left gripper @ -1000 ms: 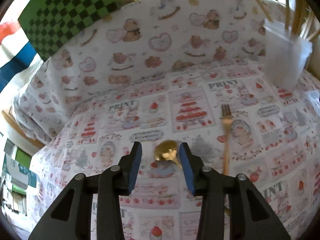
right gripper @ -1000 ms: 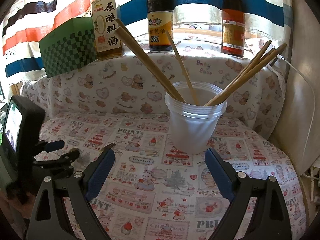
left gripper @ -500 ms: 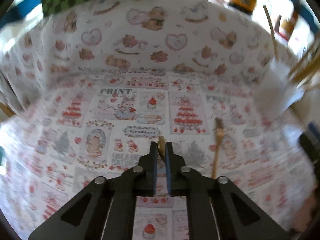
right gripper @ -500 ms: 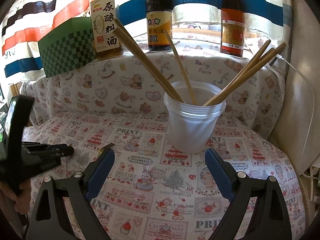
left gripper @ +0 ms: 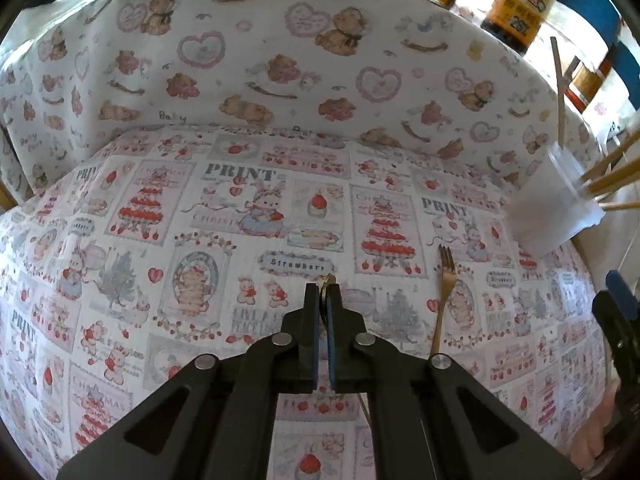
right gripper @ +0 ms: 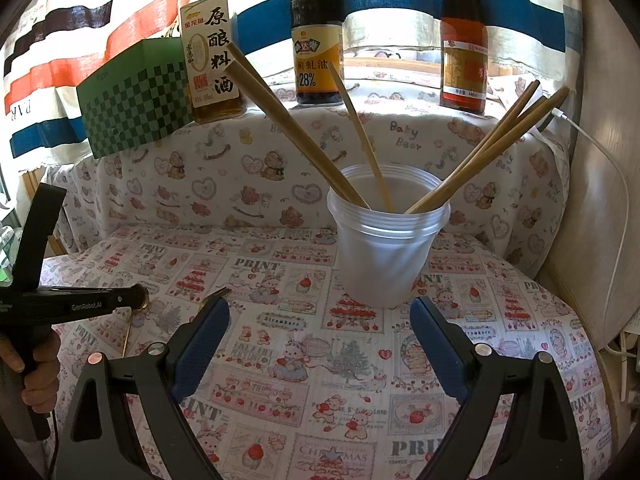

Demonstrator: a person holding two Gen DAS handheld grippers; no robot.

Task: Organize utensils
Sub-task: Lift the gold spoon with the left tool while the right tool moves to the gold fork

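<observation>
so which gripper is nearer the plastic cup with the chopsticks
Right. The right gripper sits open just in front of the plastic cup; the left gripper, shut on the gold spoon, is off to its left.

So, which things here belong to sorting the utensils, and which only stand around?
For the job:
- spoon, held in the left gripper
- fork on the cloth
- plastic cup
- chopsticks in it

Standing around:
- three bottles
- green checked box
- white cable
</observation>
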